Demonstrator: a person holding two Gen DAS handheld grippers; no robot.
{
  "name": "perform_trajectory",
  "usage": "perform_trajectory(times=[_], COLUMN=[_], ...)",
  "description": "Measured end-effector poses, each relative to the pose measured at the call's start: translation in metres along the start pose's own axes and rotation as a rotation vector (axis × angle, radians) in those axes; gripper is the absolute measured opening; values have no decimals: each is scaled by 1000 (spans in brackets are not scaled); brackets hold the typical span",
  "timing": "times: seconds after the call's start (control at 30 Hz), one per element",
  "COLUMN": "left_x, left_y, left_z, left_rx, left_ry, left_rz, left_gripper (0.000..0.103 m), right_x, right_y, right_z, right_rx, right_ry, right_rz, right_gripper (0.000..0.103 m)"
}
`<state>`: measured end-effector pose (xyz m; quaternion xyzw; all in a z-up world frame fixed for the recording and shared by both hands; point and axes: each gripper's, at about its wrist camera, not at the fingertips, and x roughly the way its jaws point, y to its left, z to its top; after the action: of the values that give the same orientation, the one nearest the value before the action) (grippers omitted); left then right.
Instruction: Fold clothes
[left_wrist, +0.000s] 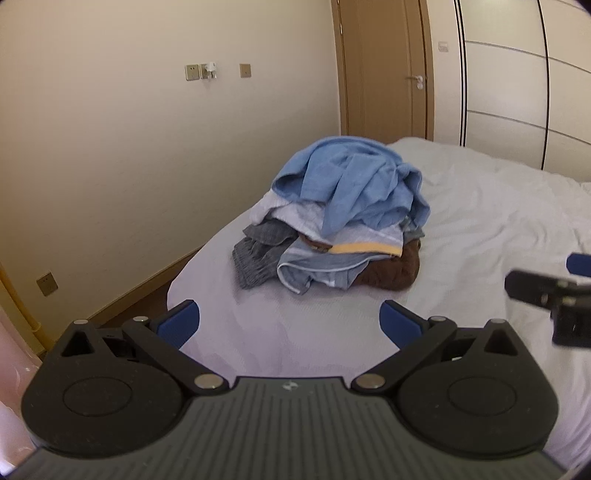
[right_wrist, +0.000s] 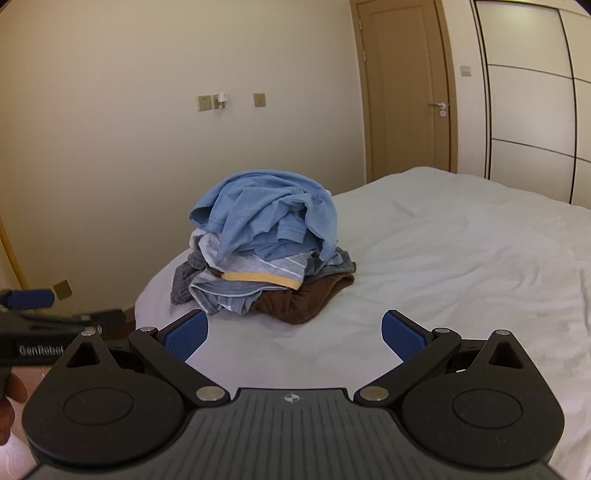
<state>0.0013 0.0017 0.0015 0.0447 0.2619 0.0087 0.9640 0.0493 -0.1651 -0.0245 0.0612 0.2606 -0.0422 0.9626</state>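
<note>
Brown garment (right_wrist: 295, 301) plainer from right

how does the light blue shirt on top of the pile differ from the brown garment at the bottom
The light blue shirt is pale, heaped high and crowns the pile; the brown garment is dark and lies low, flat on the white bed. The shirt shows nearly whole; the brown garment is mostly buried, only its near edge showing. Both are crumpled, unfolded and untouched by either tool.

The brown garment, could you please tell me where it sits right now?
The brown garment lies at the bottom of the clothes pile on the bed, at the pile's near right corner in both wrist views, under the yellow-banded striped piece.
</note>
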Motion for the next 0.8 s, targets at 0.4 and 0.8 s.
perform_trajectory(times=[0.4, 0.8], left_x=[9, 3], left_y=[11, -6], left_z=[-17, -3], left_rx=[-92, -69], left_ry=[-38, -24], left_rz=[11, -65], left_gripper=[102, 102], right_x=[-17, -27], right_y=[-6, -34], right_z=[-21, -24], right_rx=[-47, 0], right_ry=[-46, -56], right_rz=[22, -25], right_gripper=[103, 103])
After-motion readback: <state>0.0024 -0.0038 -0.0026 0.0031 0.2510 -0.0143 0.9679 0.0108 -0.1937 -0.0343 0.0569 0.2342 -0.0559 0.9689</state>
